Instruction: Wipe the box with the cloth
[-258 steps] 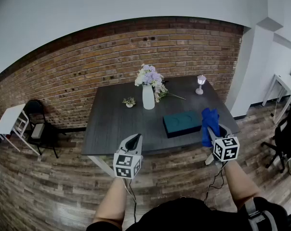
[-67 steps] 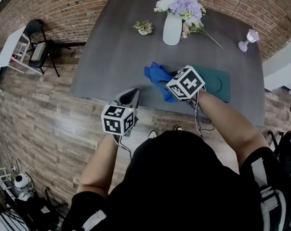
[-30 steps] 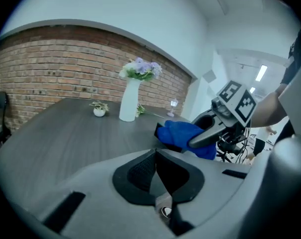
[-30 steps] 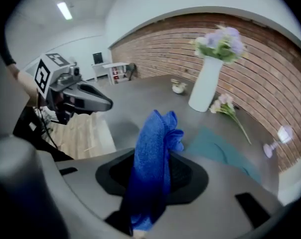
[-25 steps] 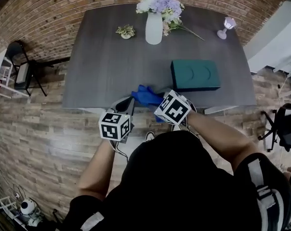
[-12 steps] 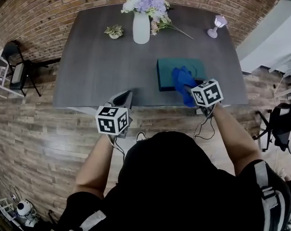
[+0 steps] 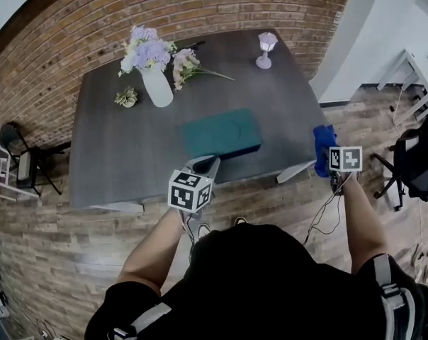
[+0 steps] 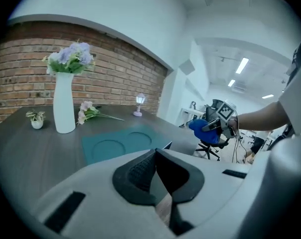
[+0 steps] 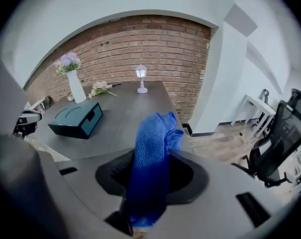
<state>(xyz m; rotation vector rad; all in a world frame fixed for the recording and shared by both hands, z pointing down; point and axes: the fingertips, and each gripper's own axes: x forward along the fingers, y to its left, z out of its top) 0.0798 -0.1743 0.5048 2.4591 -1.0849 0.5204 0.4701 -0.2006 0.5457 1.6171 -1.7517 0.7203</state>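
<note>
The teal box (image 7: 221, 133) lies on the dark table (image 7: 115, 161), near its front edge. My right gripper (image 7: 320, 146) is shut on the blue cloth (image 7: 322, 149) and hangs over the floor, past the table's front right corner and apart from the box. In the right gripper view the cloth (image 9: 153, 156) stands up between the jaws, and the box (image 9: 76, 118) lies far off to the left. My left gripper (image 7: 208, 161) is shut and holds nothing, at the table's front edge just in front of the box (image 8: 121, 142).
A white vase of flowers (image 7: 157, 83), a small plant (image 7: 127, 97) and a little lamp (image 7: 266, 48) stand at the back of the table. Loose flowers (image 7: 193, 64) lie beside the vase. An office chair (image 7: 412, 168) stands on the wooden floor to the right.
My right gripper has carried the cloth off the box's right end, out past the table's right corner. The left gripper has stayed by the front edge. The head view has swung.
</note>
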